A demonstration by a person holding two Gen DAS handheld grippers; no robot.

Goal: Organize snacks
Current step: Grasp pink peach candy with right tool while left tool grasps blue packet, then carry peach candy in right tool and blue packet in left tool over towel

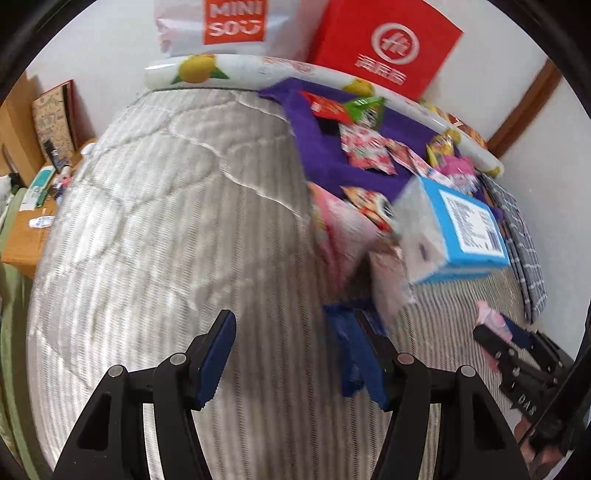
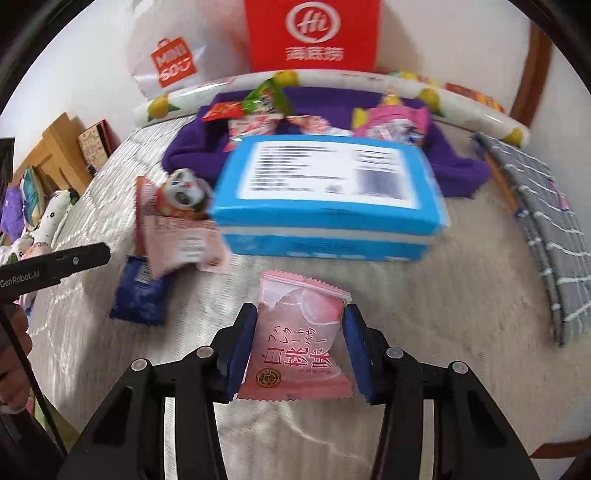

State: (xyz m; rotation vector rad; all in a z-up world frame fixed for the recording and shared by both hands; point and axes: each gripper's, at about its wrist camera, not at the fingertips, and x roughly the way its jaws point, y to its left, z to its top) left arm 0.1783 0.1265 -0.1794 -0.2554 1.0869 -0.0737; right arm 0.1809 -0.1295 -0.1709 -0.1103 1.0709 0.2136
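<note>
Our right gripper [image 2: 300, 350] straddles the pink peach packet [image 2: 295, 343], long axis running along the 2 parted fingers; left gripper [image 1: 299, 354] gapes empty, farther off.

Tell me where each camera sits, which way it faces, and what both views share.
Left wrist: on the left gripper, jaws open and empty over the striped bedspread, facing the wall; the right gripper shows at right.
Right wrist: on the right gripper, facing the wall, a pink peach snack packet between its fingers; the left gripper shows at left.
Shared: blue box, purple cloth, red bag.
</note>
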